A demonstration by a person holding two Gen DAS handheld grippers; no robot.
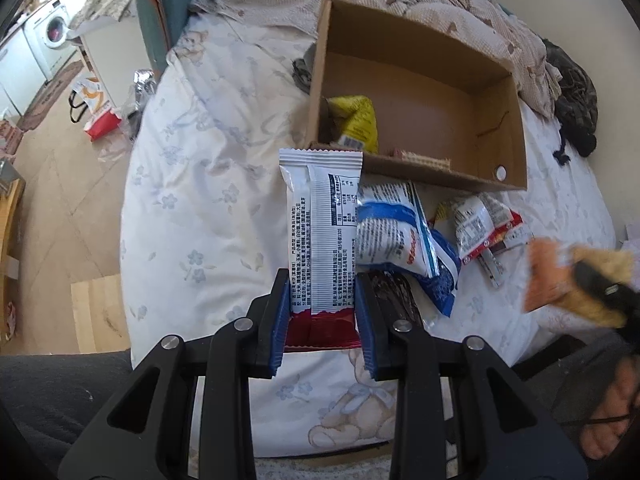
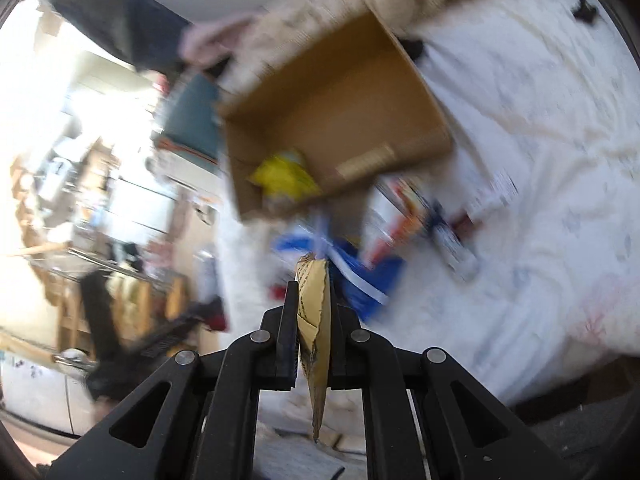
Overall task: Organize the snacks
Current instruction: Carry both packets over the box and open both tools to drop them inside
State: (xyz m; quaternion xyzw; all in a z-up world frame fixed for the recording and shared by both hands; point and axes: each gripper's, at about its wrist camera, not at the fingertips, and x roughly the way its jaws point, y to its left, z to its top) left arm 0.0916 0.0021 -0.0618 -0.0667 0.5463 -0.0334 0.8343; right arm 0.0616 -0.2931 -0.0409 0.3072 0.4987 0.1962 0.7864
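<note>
My left gripper [image 1: 322, 312] is shut on a white and red snack packet [image 1: 320, 232] and holds it upright above the bed, just in front of the open cardboard box [image 1: 516, 148]. The box holds a yellow packet [image 1: 358, 120] and a wafer-like bar [image 1: 416, 157]. My right gripper [image 2: 314, 312] is shut on a tan snack packet [image 2: 316, 320], seen edge on; it also shows in the left wrist view [image 1: 576, 280] at the far right, blurred. The box [image 2: 432, 120] lies ahead of it. A blue and white packet [image 1: 396, 236] and a red and white packet [image 1: 480, 224] lie on the bed.
The bed has a white floral sheet [image 1: 200, 200] and a rumpled beige blanket [image 1: 440, 0] behind the box. Dark clothing [image 1: 576, 108] lies at the right. A washing machine [image 1: 52, 36] and bags [image 1: 96, 108] stand on the floor at the left.
</note>
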